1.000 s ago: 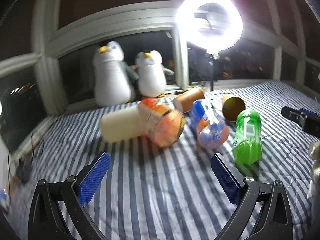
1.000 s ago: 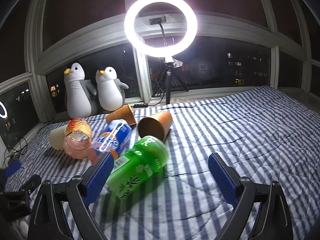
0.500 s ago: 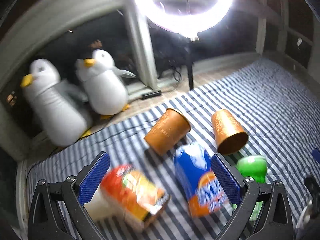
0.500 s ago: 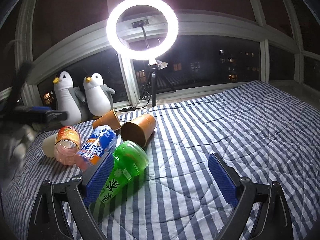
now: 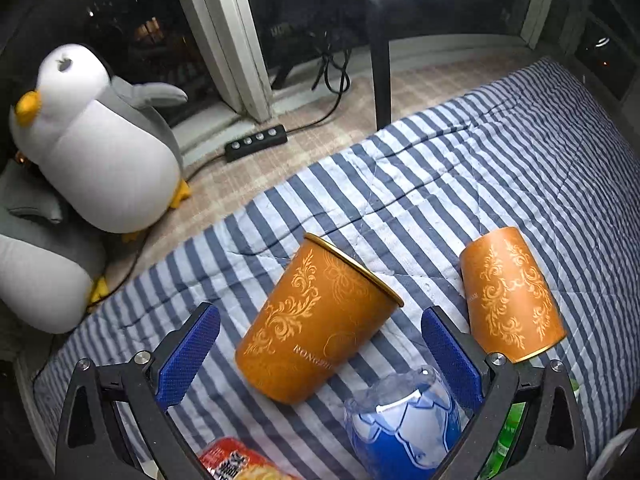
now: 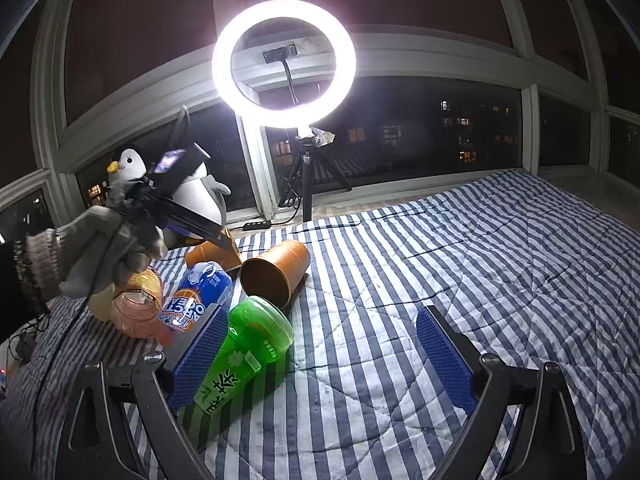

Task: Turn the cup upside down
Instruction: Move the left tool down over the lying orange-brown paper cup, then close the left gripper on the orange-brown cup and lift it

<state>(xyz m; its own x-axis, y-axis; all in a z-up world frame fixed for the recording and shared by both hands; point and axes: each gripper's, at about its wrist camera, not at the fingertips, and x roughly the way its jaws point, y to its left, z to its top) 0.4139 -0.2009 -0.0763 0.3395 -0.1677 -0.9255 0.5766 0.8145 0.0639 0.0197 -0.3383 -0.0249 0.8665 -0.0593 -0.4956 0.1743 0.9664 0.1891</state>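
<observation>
Item, nearest: my left claw, pads wide apart, gripping nothing. A second ago it hung back over the whole pile; now it has closed in low over the bed.

Item, between the pads: orange cup, lying tilted on its side, gold rim pointing away and up-right, base toward me. Neither pad touches it. I judge the grasp is next, the flip not begun.

Item, close below: blue bottle just beside the cup's base; red-labelled bottle at the frame edge.

Item, right of the right pad: second orange cup, on its side.

Item, my right claw, apart, empty, parked where it was; green bottle against its left pad.

Item, farthest: penguin toy, power strip, ring light.
</observation>
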